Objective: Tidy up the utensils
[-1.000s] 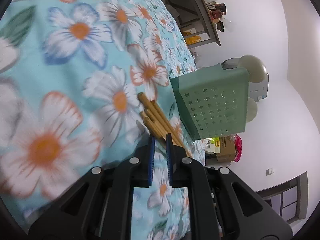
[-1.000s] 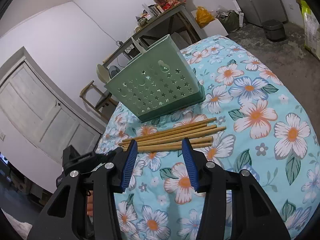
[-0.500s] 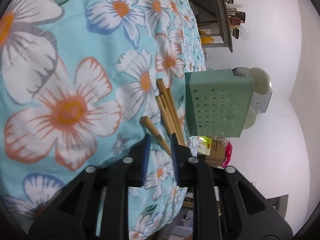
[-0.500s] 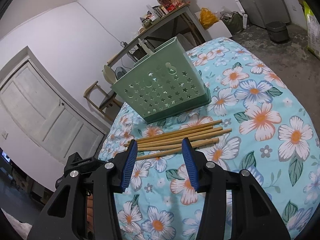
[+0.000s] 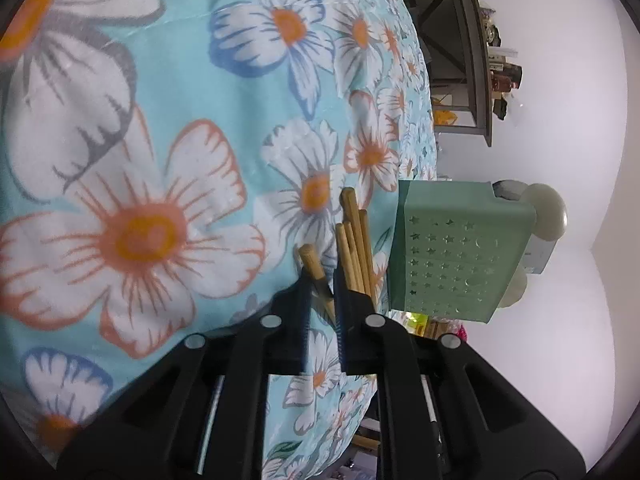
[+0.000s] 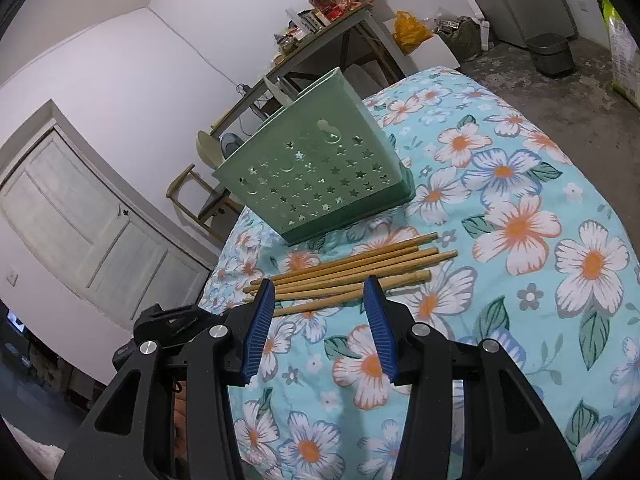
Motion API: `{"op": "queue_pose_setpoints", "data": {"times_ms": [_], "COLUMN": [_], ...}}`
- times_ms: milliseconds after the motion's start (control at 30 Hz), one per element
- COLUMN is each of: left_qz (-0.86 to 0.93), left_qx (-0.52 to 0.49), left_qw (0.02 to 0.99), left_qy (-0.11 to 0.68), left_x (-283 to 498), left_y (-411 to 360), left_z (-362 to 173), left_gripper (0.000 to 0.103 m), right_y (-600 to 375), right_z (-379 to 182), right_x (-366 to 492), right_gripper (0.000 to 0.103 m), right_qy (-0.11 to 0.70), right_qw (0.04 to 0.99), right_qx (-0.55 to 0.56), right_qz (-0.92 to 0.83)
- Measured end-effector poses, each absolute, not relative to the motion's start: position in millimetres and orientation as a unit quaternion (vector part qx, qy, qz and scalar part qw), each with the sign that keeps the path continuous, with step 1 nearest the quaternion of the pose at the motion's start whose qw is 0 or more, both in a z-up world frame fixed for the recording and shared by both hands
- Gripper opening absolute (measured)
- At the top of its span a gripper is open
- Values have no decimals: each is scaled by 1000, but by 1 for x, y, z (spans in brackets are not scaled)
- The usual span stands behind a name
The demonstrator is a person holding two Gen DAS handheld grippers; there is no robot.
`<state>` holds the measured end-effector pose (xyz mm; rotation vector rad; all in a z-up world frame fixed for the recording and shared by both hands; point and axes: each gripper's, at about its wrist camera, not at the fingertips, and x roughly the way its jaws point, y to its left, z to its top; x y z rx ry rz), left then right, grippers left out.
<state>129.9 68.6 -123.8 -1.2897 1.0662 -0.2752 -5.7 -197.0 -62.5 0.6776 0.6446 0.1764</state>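
Several wooden chopsticks point(image 6: 352, 270) lie side by side on the floral cloth, in front of a green perforated utensil basket point(image 6: 320, 176). My left gripper point(image 5: 320, 286) is shut on one chopstick point(image 5: 314, 268), near its thin end, and this stick is angled apart from the others point(image 5: 354, 244). The basket point(image 5: 456, 256) stands just beyond them. My right gripper point(image 6: 320, 300) is open and empty, hovering just above the near side of the chopstick row. The left gripper's body shows at the left of the right wrist view point(image 6: 172, 320).
The floral cloth point(image 6: 520, 264) covers a rounded surface that drops off at the right and far edges. A cluttered dark table point(image 6: 332, 20), a chair point(image 6: 192, 192) and a white door point(image 6: 72, 216) stand behind.
My left gripper has closed on one chopstick and pulled it away from the bundle. My right gripper has barely moved.
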Motion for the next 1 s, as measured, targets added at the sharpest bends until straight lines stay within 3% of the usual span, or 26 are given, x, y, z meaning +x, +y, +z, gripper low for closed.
{"op": "queue_pose_setpoints", "data": {"times_ms": [567, 833, 1000], "left_qz": [-216, -244, -233], "left_qx": [-493, -464, -438], "left_qw": [736, 795, 837], "left_qy": [410, 304, 230], "left_x": [123, 116, 106], "left_y": [71, 110, 142], "left_z": [-83, -16, 26], "left_gripper": [8, 5, 5], "right_y": [-199, -166, -118], "right_z": [-43, -35, -33], "right_x": [-19, -16, 4], "right_gripper": [45, 45, 35], "right_qy": [293, 300, 320], "right_qw": [915, 934, 939], "right_qx": [274, 182, 77], "right_qz": [52, 61, 100]}}
